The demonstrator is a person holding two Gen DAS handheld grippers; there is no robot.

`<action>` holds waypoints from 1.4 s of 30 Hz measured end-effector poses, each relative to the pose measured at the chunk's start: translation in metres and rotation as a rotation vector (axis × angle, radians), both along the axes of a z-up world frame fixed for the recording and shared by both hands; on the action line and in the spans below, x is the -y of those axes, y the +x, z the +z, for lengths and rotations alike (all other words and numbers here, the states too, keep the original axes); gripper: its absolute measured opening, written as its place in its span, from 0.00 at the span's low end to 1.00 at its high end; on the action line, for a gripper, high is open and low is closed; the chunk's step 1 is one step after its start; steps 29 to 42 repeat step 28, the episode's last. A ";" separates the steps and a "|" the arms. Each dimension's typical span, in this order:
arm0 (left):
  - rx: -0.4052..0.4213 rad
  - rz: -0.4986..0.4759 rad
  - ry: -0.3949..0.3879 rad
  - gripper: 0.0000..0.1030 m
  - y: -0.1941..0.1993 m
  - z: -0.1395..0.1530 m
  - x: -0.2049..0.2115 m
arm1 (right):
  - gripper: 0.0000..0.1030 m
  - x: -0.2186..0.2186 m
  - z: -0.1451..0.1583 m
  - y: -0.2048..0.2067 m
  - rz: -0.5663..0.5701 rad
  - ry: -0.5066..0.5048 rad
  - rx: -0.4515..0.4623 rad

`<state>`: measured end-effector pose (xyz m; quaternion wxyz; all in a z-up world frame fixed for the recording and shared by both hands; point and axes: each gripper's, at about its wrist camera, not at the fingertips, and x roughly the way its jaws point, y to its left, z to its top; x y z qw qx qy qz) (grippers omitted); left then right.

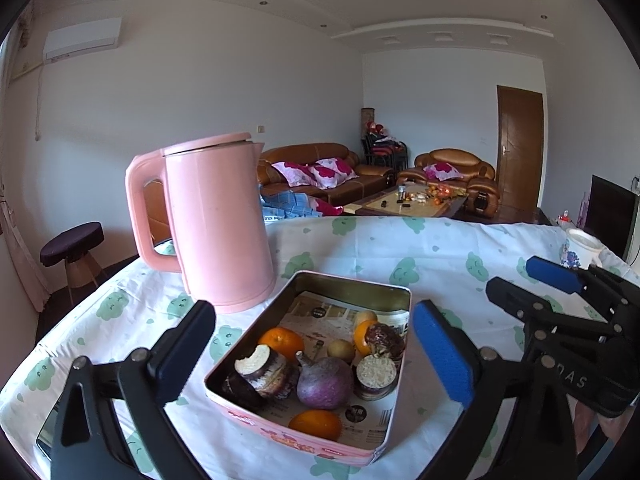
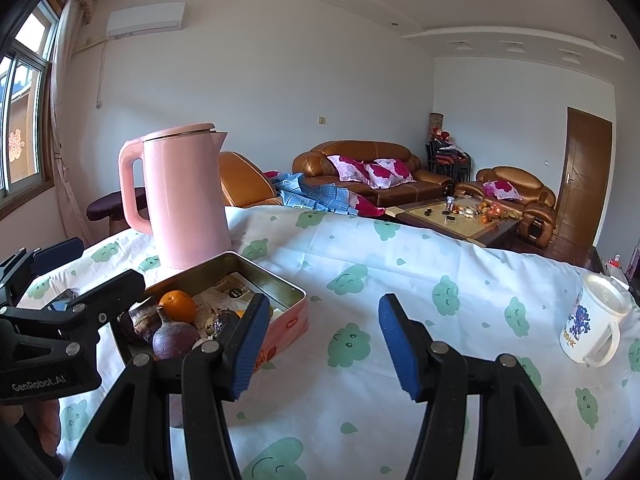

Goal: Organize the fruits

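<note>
A pink tin box (image 1: 294, 438) lined with printed paper holds several fruits: oranges (image 1: 281, 343), a purple round fruit (image 1: 324, 382) and cut purple pieces (image 1: 266, 368). My left gripper (image 1: 316, 354) is open, its blue pads on either side of the box, holding nothing. My right gripper (image 2: 322, 344) is open and empty above bare cloth, just right of the box (image 2: 286, 322). The right gripper also shows in the left wrist view (image 1: 532, 280), to the right of the box. The left gripper shows at the left edge of the right wrist view (image 2: 86, 280).
A tall pink kettle (image 1: 218, 224) stands just behind the box on the table's white cloth with green prints (image 2: 400, 280). A white mug (image 2: 592, 326) stands at the table's right. Sofas and a coffee table lie beyond the far edge.
</note>
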<state>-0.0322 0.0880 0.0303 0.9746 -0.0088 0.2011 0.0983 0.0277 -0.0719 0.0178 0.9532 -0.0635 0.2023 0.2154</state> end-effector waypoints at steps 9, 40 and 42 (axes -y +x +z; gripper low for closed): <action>0.001 -0.008 0.019 1.00 0.001 -0.001 0.006 | 0.57 0.006 0.002 -0.002 -0.011 0.010 0.009; -0.039 0.015 0.059 1.00 0.005 -0.009 0.011 | 0.57 0.014 0.000 -0.002 -0.018 0.009 -0.009; -0.039 0.015 0.059 1.00 0.005 -0.009 0.011 | 0.57 0.014 0.000 -0.002 -0.018 0.009 -0.009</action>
